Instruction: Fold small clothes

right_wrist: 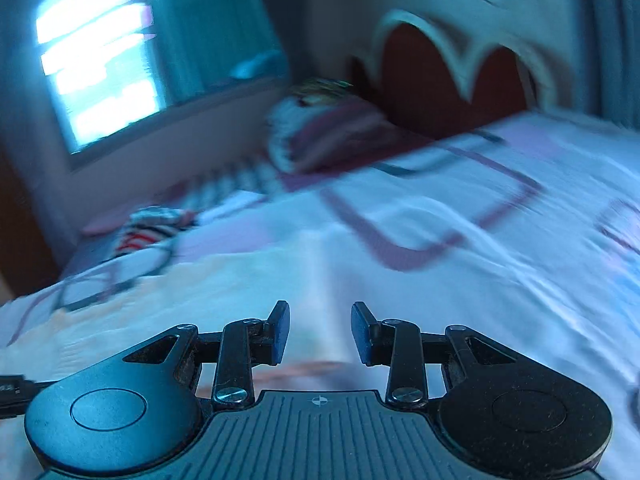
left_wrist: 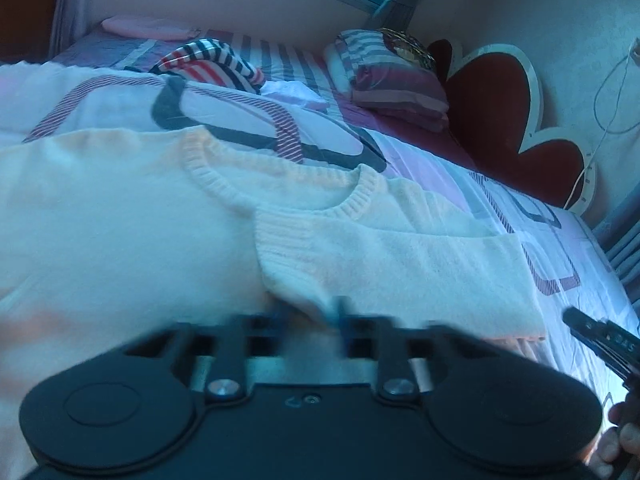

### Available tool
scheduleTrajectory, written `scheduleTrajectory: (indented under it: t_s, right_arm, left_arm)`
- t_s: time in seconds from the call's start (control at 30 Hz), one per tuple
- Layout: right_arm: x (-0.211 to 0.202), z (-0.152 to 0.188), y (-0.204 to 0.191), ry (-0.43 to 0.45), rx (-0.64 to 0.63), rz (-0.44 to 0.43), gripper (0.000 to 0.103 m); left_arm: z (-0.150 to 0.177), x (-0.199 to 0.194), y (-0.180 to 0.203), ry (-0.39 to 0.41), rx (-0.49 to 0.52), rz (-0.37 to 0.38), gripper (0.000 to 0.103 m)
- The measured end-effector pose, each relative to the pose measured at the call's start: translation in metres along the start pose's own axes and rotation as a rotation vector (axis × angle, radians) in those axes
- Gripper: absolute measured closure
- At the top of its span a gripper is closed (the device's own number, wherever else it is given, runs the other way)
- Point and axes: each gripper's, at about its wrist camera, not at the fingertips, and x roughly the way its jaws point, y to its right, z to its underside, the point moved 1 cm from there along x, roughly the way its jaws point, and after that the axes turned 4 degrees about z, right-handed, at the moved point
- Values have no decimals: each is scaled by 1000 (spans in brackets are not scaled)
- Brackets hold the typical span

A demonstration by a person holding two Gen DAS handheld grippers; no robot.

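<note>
A cream knitted sweater [left_wrist: 132,216] lies flat on the bed, neck opening away from me. Its right sleeve [left_wrist: 400,264] is folded across the body. My left gripper [left_wrist: 310,314] is blurred at the sleeve's ribbed cuff, which sits between its fingers; I cannot tell whether they are closed on it. My right gripper [right_wrist: 320,330] is open and empty, low over the bedspread, with the sweater's edge [right_wrist: 132,312] to its left. The right gripper also shows at the right edge of the left wrist view [left_wrist: 576,320].
The bedspread [left_wrist: 580,280] is white with purple and grey rectangles. A striped garment [left_wrist: 212,62] and a folded striped pillow [left_wrist: 392,80] lie farther up the bed. A red heart-shaped headboard [left_wrist: 496,108] and a hanging cable [left_wrist: 612,92] are at the right. A window [right_wrist: 100,52] is behind.
</note>
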Motion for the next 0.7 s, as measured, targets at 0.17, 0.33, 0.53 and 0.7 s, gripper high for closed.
scheduleTrajectory:
  t_s: [0.17,0.33,0.53,0.7]
  right_arm:
    - [-7,-2,34,-53,52,7,68]
    - [-17,5,33,-75,35,-35,68]
    - [-5,14,2,-105,0,-100,68]
    - [-4,21,-19,-125,-69,-135,68]
  left_arm:
    - [-5,-17,6,74,44,-12,101]
    - [-14,-47,-10,122,54,-67,101]
    - [-16,-67,-41,131,32,-123,101]
    - [-10,-75,-59,133,2,-138,101]
